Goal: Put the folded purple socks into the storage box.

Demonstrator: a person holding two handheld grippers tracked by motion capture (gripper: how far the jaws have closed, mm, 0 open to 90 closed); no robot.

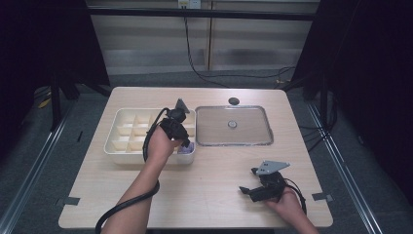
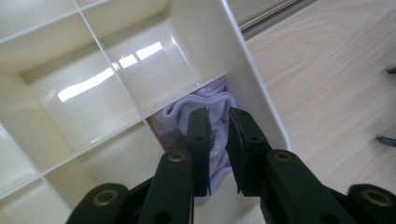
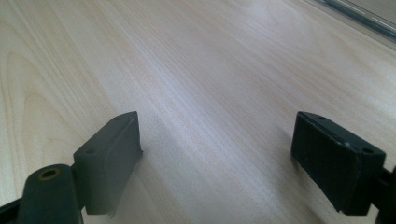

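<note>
A cream divided organizer box [image 1: 113, 146] sits at the table's left. A lilac cloth [image 1: 187, 148] lies bunched in its near right corner compartment. My left gripper [image 1: 185, 142] points down into that compartment. In the left gripper view its jaws [image 2: 218, 114] stand a little apart just over the cloth [image 2: 205, 100], which shows in the narrow gap between them, beside the box's outer wall [image 2: 254, 88]. My right gripper [image 1: 247, 180] is held low over the table's near right part. Its jaws [image 3: 215, 140] are wide apart over bare wood with nothing between them.
A shallow metal tray [image 1: 234, 144] lies right of the box, with a small round piece [image 1: 232, 124] in it. A black round cap [image 1: 234, 101] rests behind the tray. The box's other compartments [image 2: 116, 70] look empty. Cables trail from both grippers.
</note>
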